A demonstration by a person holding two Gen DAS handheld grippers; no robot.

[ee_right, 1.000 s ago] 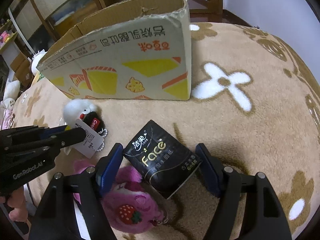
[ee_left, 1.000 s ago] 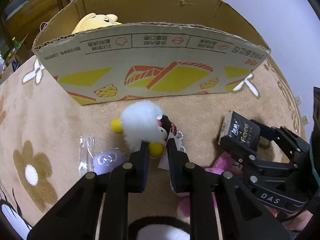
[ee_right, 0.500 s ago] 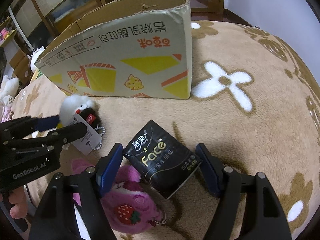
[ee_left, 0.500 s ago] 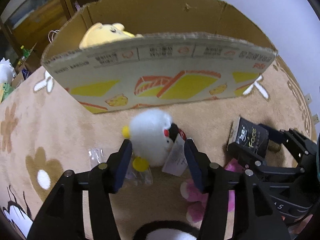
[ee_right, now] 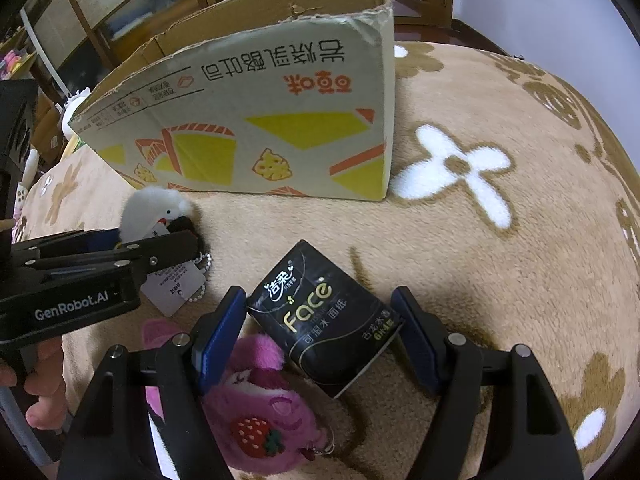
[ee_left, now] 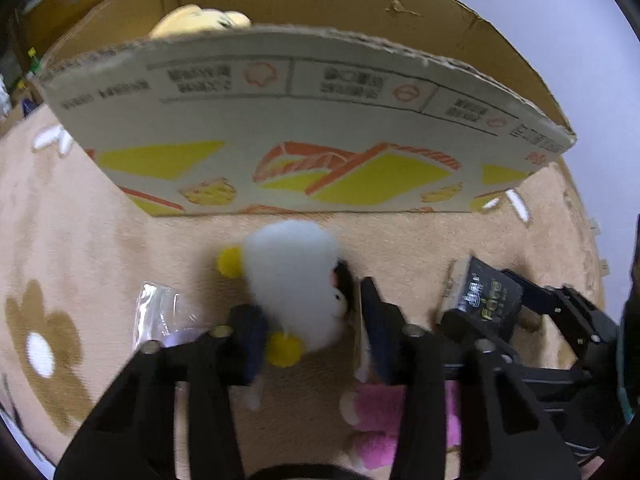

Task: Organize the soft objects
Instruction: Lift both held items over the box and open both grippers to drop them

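A white fluffy plush with yellow feet (ee_left: 294, 280) lies on the beige carpet in front of the cardboard box (ee_left: 304, 120). My left gripper (ee_left: 310, 320) is open, its fingers on either side of the plush; the same plush (ee_right: 154, 212) and gripper (ee_right: 160, 246) show in the right wrist view. My right gripper (ee_right: 320, 328) is open around a black tissue pack (ee_right: 324, 316), which rests on the carpet. A pink plush with a strawberry (ee_right: 256, 412) lies under its left finger. A yellow plush (ee_left: 196, 20) sits inside the box.
A clear plastic bag (ee_left: 164, 316) lies left of the white plush. A paper tag and bead chain (ee_right: 176, 284) hang off the plush. The flower-patterned carpet (ee_right: 460, 168) spreads to the right. Wooden shelves (ee_right: 120, 4) stand behind the box.
My left gripper opened from nearly closed and moved forward, so its fingers now straddle the white plush. The right gripper and tissue pack stayed in place.
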